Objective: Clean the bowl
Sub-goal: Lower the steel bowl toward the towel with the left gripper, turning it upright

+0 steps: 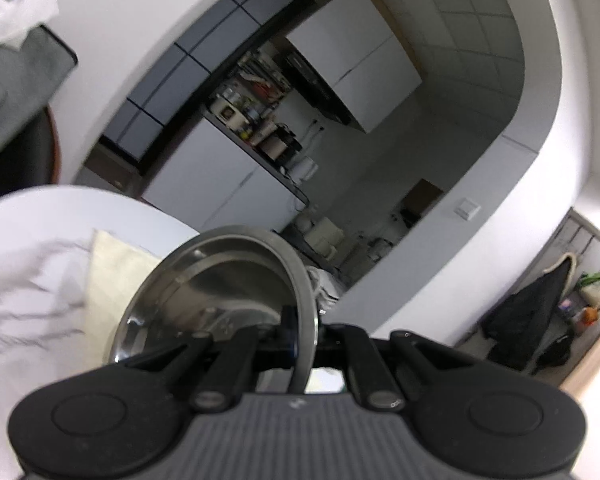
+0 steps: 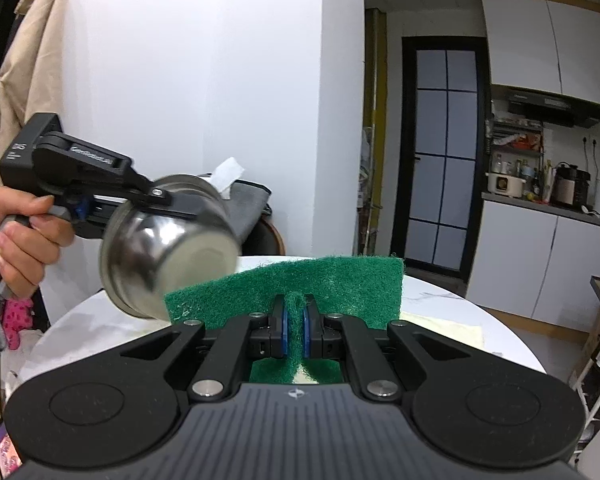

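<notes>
Bowl: we hold the steel bowl in the air above the near edge of the round white tabletop, tipped on its side so its base faces the right wrist camera.
Left grip: the left gripper has its fingers pinching only the bowl's thin rim, which runs edge-on between them in the left wrist view.
Right grip: the right gripper has its fingers pressed on a fold of the green scouring pad, whose flat sheet stands up in front of them.
Gap: pad and bowl look just beside each other in the right wrist view; we cannot tell whether they touch.
Risk, slip: we judge the rim pinch the weak point. Polished steel is slick, and a push from the pad on the wall or base could lever the bowl round in the fingers or pull it free onto the tabletop.
Risk, pad: held by one fold, the limp sheet may bend away instead of scrubbing, or drag out of the fingers.
Risk, wrong face: with the base turned toward the pad, we may wipe the outside and miss the inside.
Risk, tabletop: a pale cloth lies under the bowl; a dropped bowl could roll off it.
</notes>
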A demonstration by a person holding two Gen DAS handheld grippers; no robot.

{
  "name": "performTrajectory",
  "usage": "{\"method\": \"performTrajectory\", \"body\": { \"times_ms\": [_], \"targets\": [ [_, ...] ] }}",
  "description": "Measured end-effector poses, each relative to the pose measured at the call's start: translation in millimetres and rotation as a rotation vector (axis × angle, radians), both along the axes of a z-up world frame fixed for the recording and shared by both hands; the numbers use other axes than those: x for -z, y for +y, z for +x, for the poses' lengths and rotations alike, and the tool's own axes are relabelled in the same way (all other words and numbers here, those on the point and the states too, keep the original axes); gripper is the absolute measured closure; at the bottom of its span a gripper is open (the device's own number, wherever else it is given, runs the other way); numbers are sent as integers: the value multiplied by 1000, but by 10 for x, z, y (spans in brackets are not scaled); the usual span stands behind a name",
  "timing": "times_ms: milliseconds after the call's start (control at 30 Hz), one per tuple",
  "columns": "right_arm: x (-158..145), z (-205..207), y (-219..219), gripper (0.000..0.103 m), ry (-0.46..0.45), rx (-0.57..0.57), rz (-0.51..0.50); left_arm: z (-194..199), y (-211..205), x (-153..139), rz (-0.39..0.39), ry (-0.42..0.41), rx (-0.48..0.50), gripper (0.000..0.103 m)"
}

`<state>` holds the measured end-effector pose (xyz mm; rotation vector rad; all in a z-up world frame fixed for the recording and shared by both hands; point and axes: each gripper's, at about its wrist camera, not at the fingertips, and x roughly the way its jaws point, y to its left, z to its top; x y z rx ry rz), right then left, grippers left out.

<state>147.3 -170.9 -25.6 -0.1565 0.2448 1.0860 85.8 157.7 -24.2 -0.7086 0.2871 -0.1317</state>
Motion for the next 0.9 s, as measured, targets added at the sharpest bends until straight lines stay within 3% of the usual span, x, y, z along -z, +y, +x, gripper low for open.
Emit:
{"method": "performTrajectory", "body": {
  "times_ms": [367,667,900],
  "targets": [
    [-11,157,129,96,-2,137,-57,-53,-103,-103,162,27,-49,98],
    [-1,181,178,96,29,140,-66,-6,-241,-133,263,66,-69,97],
    [-16,184,161,96,45,160,-63,115,-495,-106,432,120,-73,97]
  ]
}}
